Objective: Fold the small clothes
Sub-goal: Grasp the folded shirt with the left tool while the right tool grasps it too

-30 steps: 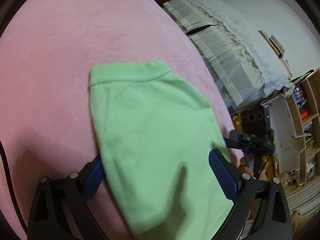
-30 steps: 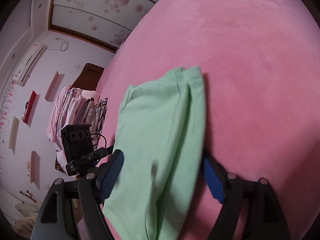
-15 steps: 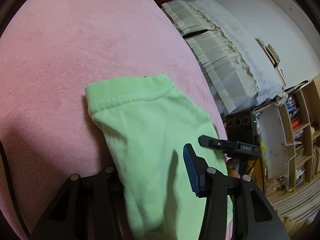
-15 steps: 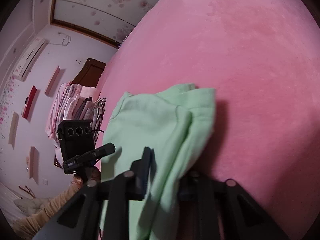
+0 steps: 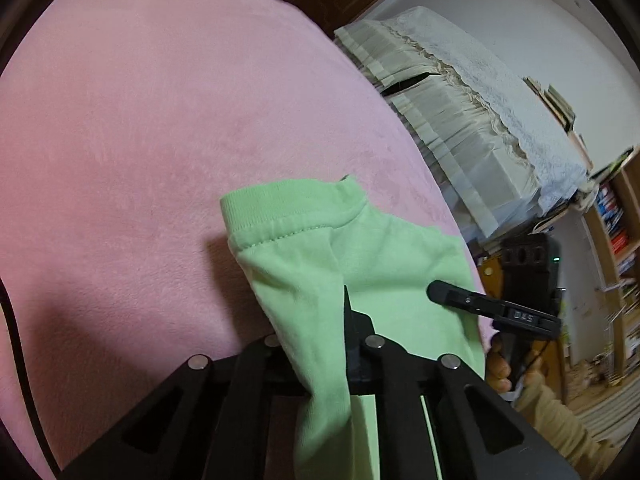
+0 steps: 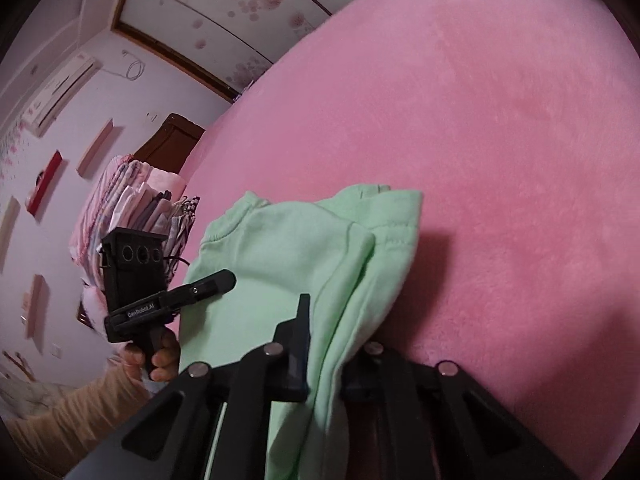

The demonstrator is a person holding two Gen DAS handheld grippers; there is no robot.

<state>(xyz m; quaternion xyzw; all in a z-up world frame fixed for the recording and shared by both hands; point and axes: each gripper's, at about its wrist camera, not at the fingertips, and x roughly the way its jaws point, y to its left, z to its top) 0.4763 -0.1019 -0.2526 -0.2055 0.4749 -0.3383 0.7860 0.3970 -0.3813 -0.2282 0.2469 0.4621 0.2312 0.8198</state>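
Both tongs have just closed on the green garment (image 5: 384,264): left tongs (image 5: 347,344) and right tongs (image 6: 332,356) each pinch its near edge at lower centre, lifting it off the pink bed (image 5: 140,140). I'd begin the fold. Lettering reads "GenRobot.AI".

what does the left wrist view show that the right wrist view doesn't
Only the left wrist view: a cream pleated cover with lace trim and bookshelves. Only the right wrist view: an air conditioner, a floral wardrobe and stacked folded bedding. Both: the green garment on the pink blanket, with the left gripper and right gripper each shut on its near edge.
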